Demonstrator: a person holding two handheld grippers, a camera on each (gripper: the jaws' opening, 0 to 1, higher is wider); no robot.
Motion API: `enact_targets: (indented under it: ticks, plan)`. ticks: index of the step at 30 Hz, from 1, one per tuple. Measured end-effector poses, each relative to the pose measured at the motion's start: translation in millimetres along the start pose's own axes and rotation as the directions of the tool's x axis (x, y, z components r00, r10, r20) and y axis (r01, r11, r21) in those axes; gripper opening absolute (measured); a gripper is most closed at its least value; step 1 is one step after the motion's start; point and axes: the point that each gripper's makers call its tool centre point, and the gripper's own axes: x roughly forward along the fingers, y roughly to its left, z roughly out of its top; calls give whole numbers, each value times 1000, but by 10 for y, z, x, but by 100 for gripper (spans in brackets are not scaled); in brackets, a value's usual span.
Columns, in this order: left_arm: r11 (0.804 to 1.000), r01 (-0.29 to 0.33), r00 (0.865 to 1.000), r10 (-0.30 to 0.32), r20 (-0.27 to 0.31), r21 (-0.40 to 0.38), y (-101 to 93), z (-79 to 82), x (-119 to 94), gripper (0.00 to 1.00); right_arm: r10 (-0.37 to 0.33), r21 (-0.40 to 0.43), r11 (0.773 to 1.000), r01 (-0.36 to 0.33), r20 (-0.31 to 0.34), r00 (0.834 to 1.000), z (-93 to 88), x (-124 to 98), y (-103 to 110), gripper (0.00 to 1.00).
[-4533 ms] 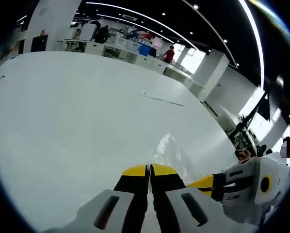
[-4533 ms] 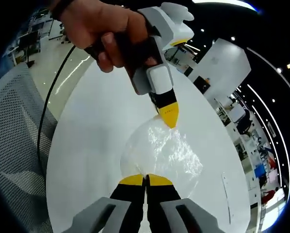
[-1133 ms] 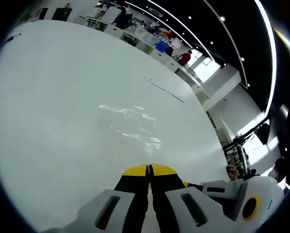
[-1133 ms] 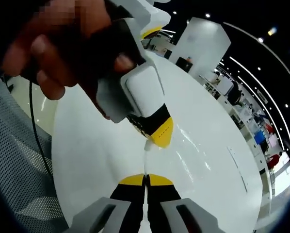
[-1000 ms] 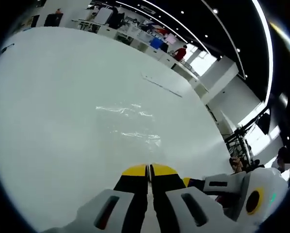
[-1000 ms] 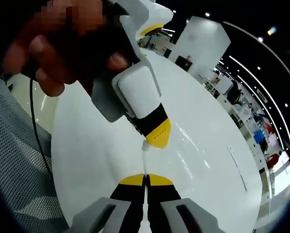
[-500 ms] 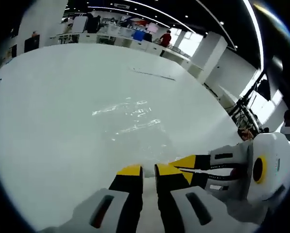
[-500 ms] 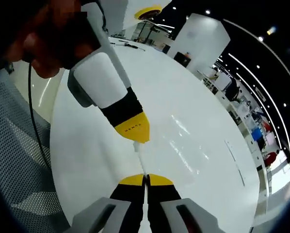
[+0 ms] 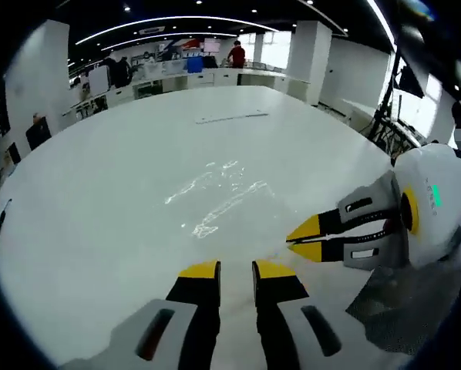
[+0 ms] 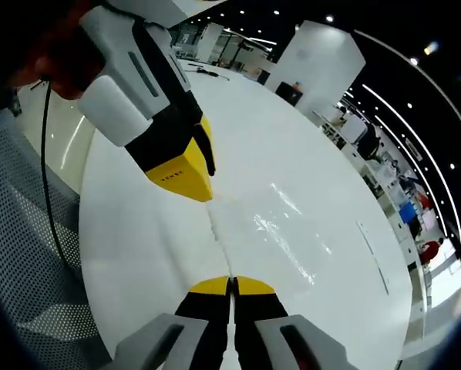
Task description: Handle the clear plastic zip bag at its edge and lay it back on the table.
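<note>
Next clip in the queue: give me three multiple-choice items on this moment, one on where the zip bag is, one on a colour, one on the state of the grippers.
1. Where is the clear zip bag?
A. Flat on the white table
B. Hanging in the air
C. On a chair

2. What colour are the tips of the fingers?
A. Red
B. Yellow
C. Green

3. How do the grippers stand?
A. Both open
B. Left shut, right open
C. Left gripper open, right gripper shut

Answers:
1 A: its glossy wrinkles lie spread on the tabletop in both views.
2 B: yellow caps show on both grippers.
3 C: in the left gripper view its fingers stand apart with a gap; in the right gripper view its fingers meet, at the bag's edge.
</note>
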Motion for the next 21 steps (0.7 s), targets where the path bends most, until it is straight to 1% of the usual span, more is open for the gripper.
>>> enact_targets:
  ticks: [1,3,5,6,7,9,10,13,15,17,18,19,20,21]
  plan:
    - [998,-5,1000,5,-11,62,5,-5,-4,15,-1,0,1000,1,1,1000,3,0,-1,0]
    - [989,6,1000,-5,-10,147,-60,-10,-24,17,-2,-4,1000,2,2,1000,11,1,-3,0]
    - [972,-4,1000,6,-11,234,-90,3,-32,19,-2,-9,1000,2,3,1000,18,3,-3,0]
    - [968,-5,1000,8,-11,251,-112,2,-51,20,-1,-14,1000,1,3,1000,21,4,1,0]
    - [955,-10,1000,15,-13,296,-119,5,-64,20,0,-16,1000,0,3,1000,23,5,6,0]
    - [937,-6,1000,7,-1,350,-155,45,-92,20,4,-24,1000,-4,3,1000,24,8,23,0]
    - [933,-4,1000,4,-1,360,-159,52,-88,21,6,-27,1000,-6,3,1000,26,10,31,0]
    - [898,-7,1000,10,-5,439,-151,73,-76,21,15,-43,999,-14,2,1000,34,18,66,0]
    - [884,8,1000,-3,-11,467,-184,69,-73,21,19,-56,998,-18,1,1000,41,18,86,0]
    - [850,11,1000,-2,-19,526,-188,68,-43,21,22,-62,998,-22,2,1000,50,19,97,0]
    - [826,19,1000,-7,-24,564,-203,66,-18,21,23,-64,998,-22,2,1000,52,20,99,0]
    - [813,26,1000,-13,-27,581,-222,63,-7,21,24,-66,998,-23,2,1000,55,19,103,0]
    - [796,31,999,-14,-33,605,-234,54,7,21,24,-67,997,-24,3,1000,58,18,105,0]
    - [788,32,999,-12,-36,615,-240,47,15,20,26,-70,997,-25,5,1000,65,18,109,0]
